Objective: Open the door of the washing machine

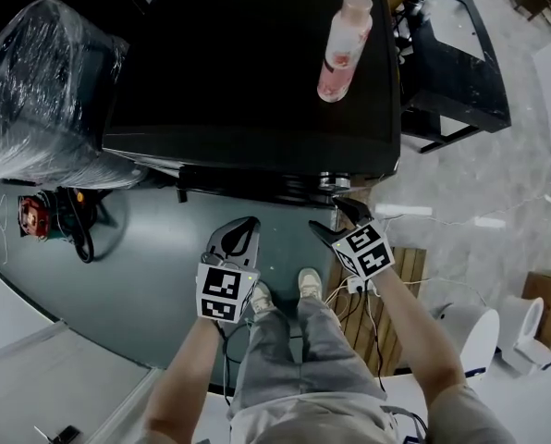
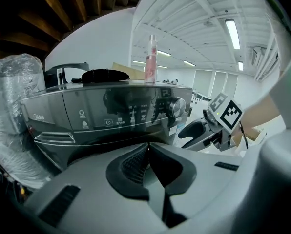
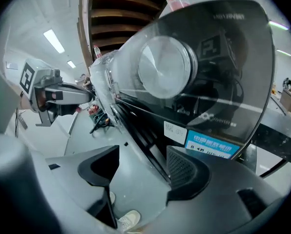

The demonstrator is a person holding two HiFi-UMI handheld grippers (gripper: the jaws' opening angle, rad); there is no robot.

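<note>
The black washing machine (image 1: 257, 72) fills the top of the head view, with a pink bottle (image 1: 343, 49) standing on its lid. Its front panel (image 2: 111, 113) with a silver knob (image 2: 177, 107) faces the left gripper view. My left gripper (image 1: 241, 225) hangs in front of the machine, apart from it, jaws shut on nothing (image 2: 147, 150). My right gripper (image 1: 334, 218) is up against the front's right part, just under the knob (image 1: 334, 182). It is open (image 3: 140, 165), and a dark edge of the machine front (image 3: 209, 82) runs between its jaws. The door itself is hidden.
A bulky plastic-wrapped object (image 1: 44, 91) stands left of the machine. A red item and cables (image 1: 33, 215) lie on the grey-green floor. A black bench (image 1: 451, 72) is at the right. My shoes (image 1: 285, 289) stand beside a wooden pallet (image 1: 391, 308).
</note>
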